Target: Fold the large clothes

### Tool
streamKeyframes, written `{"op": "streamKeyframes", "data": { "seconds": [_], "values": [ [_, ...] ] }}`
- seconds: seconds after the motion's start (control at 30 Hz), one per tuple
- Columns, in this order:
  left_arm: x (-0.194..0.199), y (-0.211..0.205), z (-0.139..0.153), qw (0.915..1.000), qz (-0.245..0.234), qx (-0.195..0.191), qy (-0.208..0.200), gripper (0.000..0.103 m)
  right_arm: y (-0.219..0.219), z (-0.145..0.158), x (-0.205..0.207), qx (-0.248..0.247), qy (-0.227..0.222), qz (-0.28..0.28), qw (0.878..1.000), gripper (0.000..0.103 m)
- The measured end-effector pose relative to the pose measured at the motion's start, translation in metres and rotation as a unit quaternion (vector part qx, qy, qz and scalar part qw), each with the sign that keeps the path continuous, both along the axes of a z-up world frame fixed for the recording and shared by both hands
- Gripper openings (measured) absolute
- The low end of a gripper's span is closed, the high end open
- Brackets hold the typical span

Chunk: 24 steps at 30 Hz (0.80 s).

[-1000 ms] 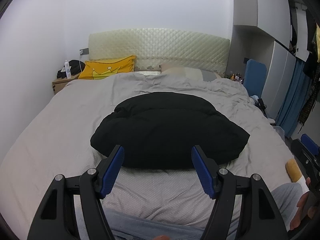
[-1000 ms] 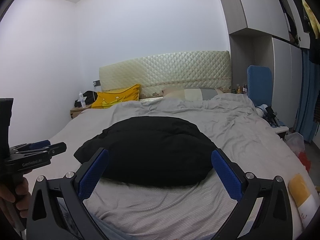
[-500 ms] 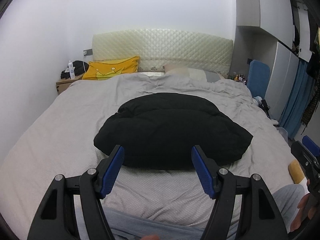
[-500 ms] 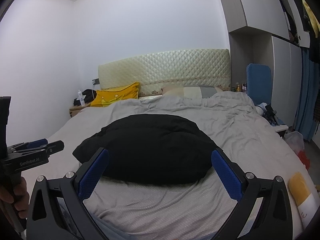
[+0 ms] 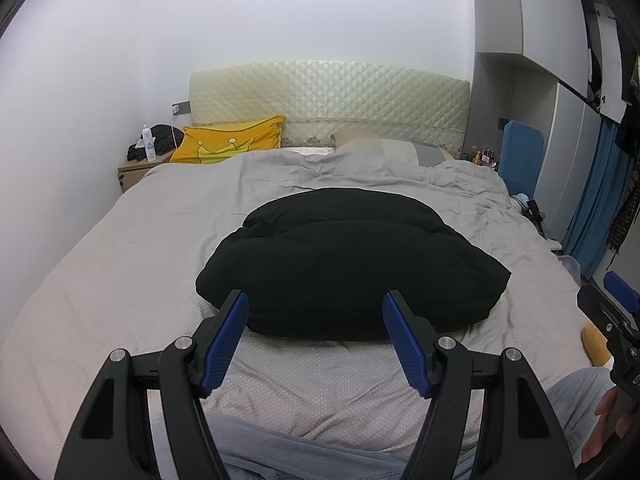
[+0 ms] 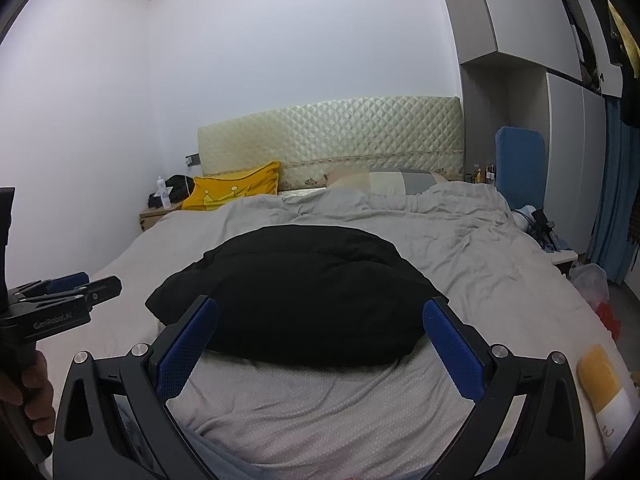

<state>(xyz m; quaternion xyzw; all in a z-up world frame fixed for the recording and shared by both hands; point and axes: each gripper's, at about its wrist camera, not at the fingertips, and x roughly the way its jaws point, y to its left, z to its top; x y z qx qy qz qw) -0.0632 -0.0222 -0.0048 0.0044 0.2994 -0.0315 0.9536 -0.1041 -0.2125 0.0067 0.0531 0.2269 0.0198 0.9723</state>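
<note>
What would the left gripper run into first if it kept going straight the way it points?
Most likely the near edge of the black garment lying on the bed. The left gripper points at it with open jaws, empty; only a strip of sheet lies between, though depth is unclear.

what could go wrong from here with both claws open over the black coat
1. The black coat is puffy and already bundled; a shallow pinch by the left claw or right claw may catch only the top layer, so the fold springs open.
2. The sheet lies wrinkled right under the coat's near edge, so a low grab might take sheet too.
</note>
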Motion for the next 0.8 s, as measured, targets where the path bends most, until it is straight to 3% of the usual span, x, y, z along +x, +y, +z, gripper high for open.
{"op": "streamKeyframes", "data": {
  "seconds": [0.67, 0.8],
  "values": [
    [-0.0034, 0.0047, 0.0067, 0.9999, -0.006, -0.005, -0.008, 0.070, 0.0072, -0.0020, 0.0021, -0.010, 0.002, -0.004, 1.000, 0.103],
    [-0.0075, -0.0007, 0.0084, 0.9997, -0.017, 0.013, -0.016, 0.070, 0.0080, -0.0021, -0.0002, -0.008, -0.001, 0.000, 1.000, 0.103]
  ]
}}
